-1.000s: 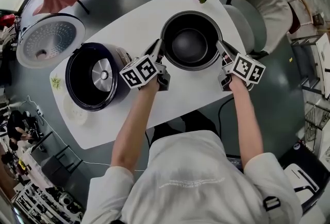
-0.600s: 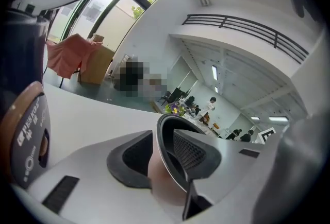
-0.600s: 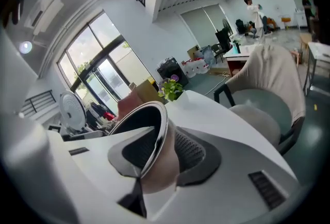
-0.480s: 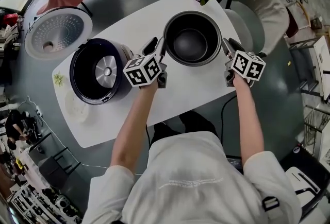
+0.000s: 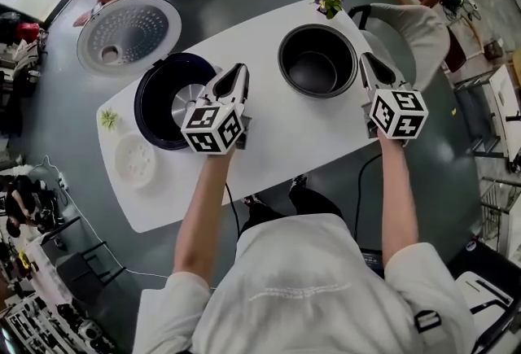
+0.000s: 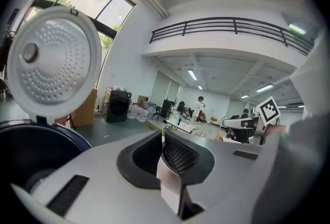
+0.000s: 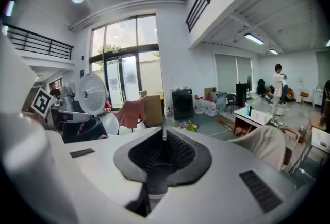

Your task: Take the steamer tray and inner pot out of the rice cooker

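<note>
Left gripper (image 5: 238, 70), right gripper (image 5: 365, 59) raised off empty inner pot (image 5: 317, 67), fingers (image 6: 180, 154) closing empty.

Head view: steeply down onto the white oval counter (image 5: 285, 141). Left gripper view: level along closing, empty left tongs (image 6: 163, 134), near the round white perforated cooker lid (image 6: 51, 63). Right gripper view: along closing, empty right tongs (image 7: 164, 134), farther off. Lid shared by all 3.
</note>
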Available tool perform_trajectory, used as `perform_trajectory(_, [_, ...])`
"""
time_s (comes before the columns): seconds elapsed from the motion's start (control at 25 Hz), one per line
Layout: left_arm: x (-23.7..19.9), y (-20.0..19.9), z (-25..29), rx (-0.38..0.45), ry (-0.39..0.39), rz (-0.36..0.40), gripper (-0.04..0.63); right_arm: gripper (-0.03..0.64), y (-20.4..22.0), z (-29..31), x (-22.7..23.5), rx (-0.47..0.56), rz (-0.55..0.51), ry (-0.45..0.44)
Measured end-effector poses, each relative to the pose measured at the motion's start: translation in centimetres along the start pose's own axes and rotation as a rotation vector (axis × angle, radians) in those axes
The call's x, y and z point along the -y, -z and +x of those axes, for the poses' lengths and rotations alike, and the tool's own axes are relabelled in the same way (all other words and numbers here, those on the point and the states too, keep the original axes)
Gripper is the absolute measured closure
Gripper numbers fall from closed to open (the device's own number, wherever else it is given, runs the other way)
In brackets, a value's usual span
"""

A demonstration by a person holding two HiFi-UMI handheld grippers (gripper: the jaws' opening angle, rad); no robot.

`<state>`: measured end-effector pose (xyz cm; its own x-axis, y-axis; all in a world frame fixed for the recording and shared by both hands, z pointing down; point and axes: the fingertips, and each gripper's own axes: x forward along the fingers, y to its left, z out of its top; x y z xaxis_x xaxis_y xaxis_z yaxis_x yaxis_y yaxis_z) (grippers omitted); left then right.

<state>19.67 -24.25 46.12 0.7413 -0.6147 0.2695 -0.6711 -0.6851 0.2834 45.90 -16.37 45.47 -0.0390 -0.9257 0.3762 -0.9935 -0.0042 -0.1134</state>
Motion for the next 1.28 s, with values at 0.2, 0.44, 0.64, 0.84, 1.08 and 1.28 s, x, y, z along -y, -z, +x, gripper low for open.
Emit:
perform_trajectory(0.2, [-2.0,-4.8,-7.1,0.095,0.007,0.062,0.581,0.583,-4.9,-0.5,-9.3,0.097,-0.133,-0.168])
perform_trajectory(0.44, [-6.4,-9.9,-15.8,0.144,-0.152,0.319,0.581,0.586,-9.7,0.3,-20.4,0.209,-0.26,-0.341])
perform_trajectory(0.64, [-8.7,-13.0,-21.7,0.19,-0.276,0.448,0.581,0.586,-12.1,-0.5,-27.6,0.293,-0.353,-0.455])
perform_trajectory(0.84, [-9.6,-15.4,-25.5,0.236,-0.348,0.514,0.581,0.588,-13.8,-1.2,-32.6,0.349,-0.402,-0.544])
perform_trajectory(1.08, [-9.6,-17.2,-28.5,0.281,-0.381,0.574,0.581,0.588,-14.7,-2.1,-36.2,0.378,-0.431,-0.591])
perform_trajectory(1.28, [-8.9,-19.2,-29.8,0.33,-0.389,0.594,0.581,0.588,-15.8,-2.7,-37.0,0.401,-0.433,-0.601])
